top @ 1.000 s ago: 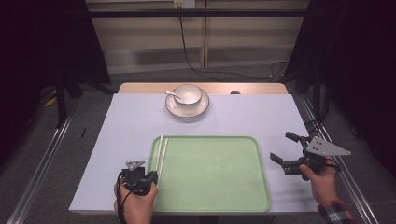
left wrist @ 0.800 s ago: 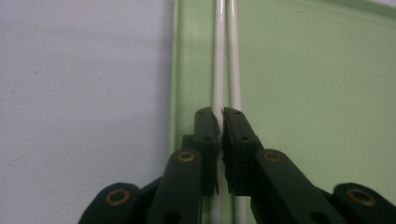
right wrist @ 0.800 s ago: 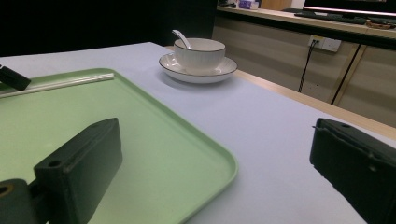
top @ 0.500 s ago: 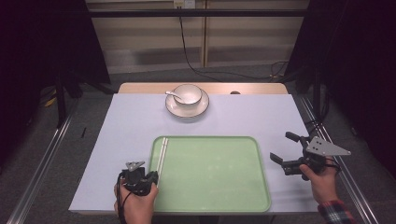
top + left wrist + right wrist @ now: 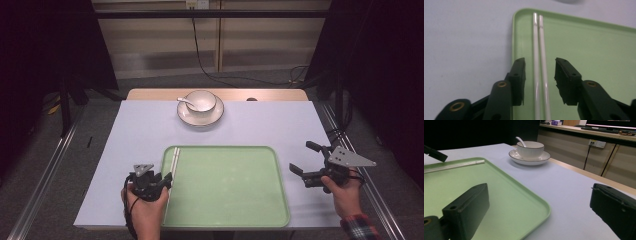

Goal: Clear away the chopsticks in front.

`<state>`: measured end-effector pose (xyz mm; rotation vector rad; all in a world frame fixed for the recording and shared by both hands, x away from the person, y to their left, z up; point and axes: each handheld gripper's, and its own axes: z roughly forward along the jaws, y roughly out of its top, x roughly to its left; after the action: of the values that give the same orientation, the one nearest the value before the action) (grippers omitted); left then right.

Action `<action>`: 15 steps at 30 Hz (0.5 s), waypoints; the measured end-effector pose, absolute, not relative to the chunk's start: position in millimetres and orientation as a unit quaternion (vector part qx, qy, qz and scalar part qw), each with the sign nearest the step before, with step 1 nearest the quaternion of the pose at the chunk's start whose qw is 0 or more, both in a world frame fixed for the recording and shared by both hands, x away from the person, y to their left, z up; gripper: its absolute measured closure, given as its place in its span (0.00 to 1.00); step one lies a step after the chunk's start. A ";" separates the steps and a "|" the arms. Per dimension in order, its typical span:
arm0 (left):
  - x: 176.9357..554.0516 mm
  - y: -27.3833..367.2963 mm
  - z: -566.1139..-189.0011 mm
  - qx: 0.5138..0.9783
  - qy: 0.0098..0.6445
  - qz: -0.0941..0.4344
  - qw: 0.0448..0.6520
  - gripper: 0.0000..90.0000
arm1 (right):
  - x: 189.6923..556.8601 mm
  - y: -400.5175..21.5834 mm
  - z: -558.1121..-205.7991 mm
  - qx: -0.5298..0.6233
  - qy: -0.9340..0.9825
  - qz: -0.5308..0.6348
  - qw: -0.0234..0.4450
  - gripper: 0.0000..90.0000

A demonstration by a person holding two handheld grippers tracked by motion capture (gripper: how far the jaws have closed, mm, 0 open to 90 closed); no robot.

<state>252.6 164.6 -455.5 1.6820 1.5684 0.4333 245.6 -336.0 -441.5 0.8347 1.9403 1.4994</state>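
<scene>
The chopsticks (image 5: 539, 62) lie side by side just inside the left rim of the green tray (image 5: 225, 187), between the jaws of the left gripper (image 5: 540, 75). Those jaws have just been opening and no longer press on the pair, so I judge the chopsticks set down and released. The right gripper (image 5: 306, 162) hangs wide open and empty just past the tray's right rim. The tray's middle is bare; the bowl (image 5: 201, 101), spoon (image 5: 184, 101) and saucer (image 5: 200, 116) sit well beyond its far rim.

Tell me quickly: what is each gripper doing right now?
Left gripper: open, jaws just opened, chopsticks lying loose between them on the tray.
Right gripper: open, holding nothing.
</scene>
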 end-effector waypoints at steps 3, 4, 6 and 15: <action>260.3 164.0 -453.9 0.661 0.612 0.173 0.399 0.60 | 245.8 -336.1 -441.7 0.308 0.723 0.555 0.272 0.02; 262.5 164.0 -453.6 0.661 0.611 0.174 0.399 0.58 | 245.7 -336.1 -441.7 0.309 0.722 0.556 0.272 0.02; 268.5 164.8 -452.8 0.662 0.608 0.175 0.401 0.55 | 245.9 -336.4 -441.8 0.308 0.723 0.554 0.273 0.02; 292.5 166.6 -451.3 0.659 0.596 0.179 0.422 0.43 | 247.7 -335.7 -442.8 0.306 0.725 0.552 0.274 0.02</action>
<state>292.5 166.6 -451.3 1.6514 1.4933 0.4495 247.7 -335.7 -442.8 0.8225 1.9508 1.4854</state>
